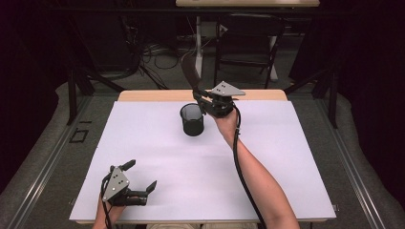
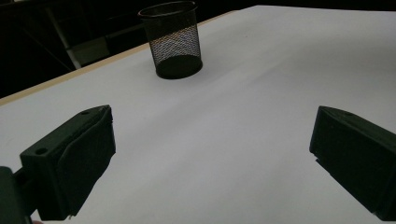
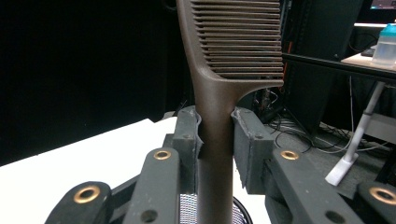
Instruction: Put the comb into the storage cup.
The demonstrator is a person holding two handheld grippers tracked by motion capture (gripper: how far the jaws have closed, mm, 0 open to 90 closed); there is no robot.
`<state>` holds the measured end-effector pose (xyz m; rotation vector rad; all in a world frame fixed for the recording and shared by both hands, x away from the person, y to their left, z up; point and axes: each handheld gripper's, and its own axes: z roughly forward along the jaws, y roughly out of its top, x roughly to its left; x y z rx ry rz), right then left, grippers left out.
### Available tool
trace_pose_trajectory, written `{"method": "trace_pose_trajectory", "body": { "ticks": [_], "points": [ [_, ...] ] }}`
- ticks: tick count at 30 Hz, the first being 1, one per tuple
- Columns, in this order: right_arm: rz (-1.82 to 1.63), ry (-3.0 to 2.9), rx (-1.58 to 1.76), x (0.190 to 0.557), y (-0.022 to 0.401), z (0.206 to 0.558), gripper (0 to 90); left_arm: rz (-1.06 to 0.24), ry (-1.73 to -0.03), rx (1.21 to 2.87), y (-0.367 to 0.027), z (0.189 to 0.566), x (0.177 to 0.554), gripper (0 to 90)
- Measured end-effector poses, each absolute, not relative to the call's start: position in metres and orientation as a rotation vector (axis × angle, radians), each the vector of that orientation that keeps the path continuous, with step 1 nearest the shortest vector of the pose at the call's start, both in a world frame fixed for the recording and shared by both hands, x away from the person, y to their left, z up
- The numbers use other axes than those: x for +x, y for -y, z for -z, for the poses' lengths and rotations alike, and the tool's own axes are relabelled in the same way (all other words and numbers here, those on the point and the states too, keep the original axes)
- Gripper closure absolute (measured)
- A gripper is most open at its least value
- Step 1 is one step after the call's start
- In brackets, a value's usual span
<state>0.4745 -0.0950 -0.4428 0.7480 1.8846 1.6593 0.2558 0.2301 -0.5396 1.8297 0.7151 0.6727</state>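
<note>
Covering most of the tabletop, a white sheet fills the centre of the high view, with a strip of bare wood showing along its upper edge. Grey floor borders the table at left and right. Darkness takes the upper third of that frame, where cables, a white table leg and a dark folding chair stand behind the table.

A black mesh cup stands upright on the sheet, just above the frame's centre; in the left gripper view it appears at upper centre, with open sheet between it and the jaws.

Right gripper: raised just right of the cup's rim, jaws clamped on the handle of a brown comb, which rises up and to the left over the cup. In the right gripper view the comb stands upright between the two pads, teeth pointing to the right of the frame, and the cup's mesh shows directly beneath the handle at lower centre. A blue-capped bottle sits at the upper right edge.

Left gripper: resting at the lower left of the sheet, jaws spread wide with nothing between them, well apart from the cup.
</note>
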Motion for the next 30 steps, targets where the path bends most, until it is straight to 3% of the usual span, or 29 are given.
{"method": "trace_pose_trajectory", "body": {
  "ticks": [30],
  "points": [
    [-1.708,-1.853,0.73,0.48,0.0846,0.451,72.7,-0.673,-0.715,1.83,-0.2298,0.5395,0.2556,0.4]
  ]
}}
